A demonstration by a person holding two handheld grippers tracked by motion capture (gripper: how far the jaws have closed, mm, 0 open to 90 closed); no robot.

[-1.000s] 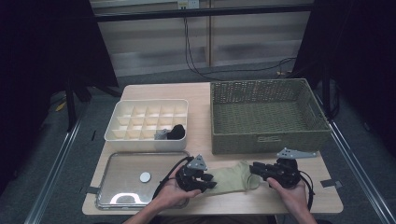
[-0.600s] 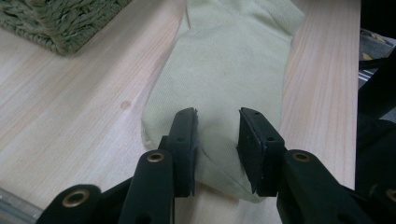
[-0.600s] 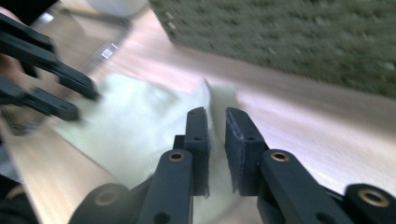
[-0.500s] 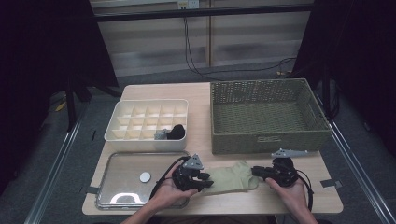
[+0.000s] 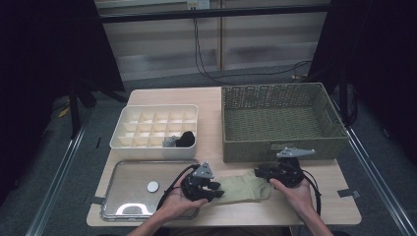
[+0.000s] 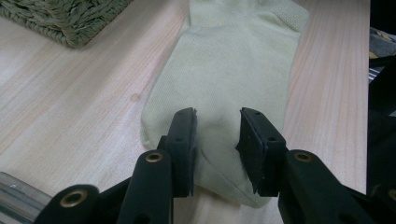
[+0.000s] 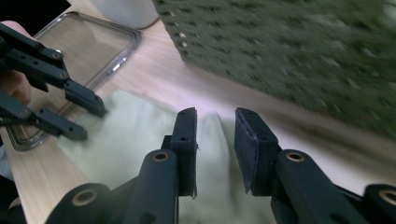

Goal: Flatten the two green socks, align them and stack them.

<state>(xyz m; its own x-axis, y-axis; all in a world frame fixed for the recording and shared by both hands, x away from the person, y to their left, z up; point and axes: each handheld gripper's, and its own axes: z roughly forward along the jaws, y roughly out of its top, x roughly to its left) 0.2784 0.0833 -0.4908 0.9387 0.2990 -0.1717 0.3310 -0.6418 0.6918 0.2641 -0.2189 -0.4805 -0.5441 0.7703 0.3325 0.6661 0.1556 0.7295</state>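
sock flat on bench, stretched for folding | left claw part-open, astride toe (pinning, not pinching) | right claw just reopened, part-open over cuff; nothing gripped

We can't tell whether the left gripper pinches the sock or just straddles it. Motion blur smears the wicker basket beyond the right gripper; the sock's end nearest it is cropped.
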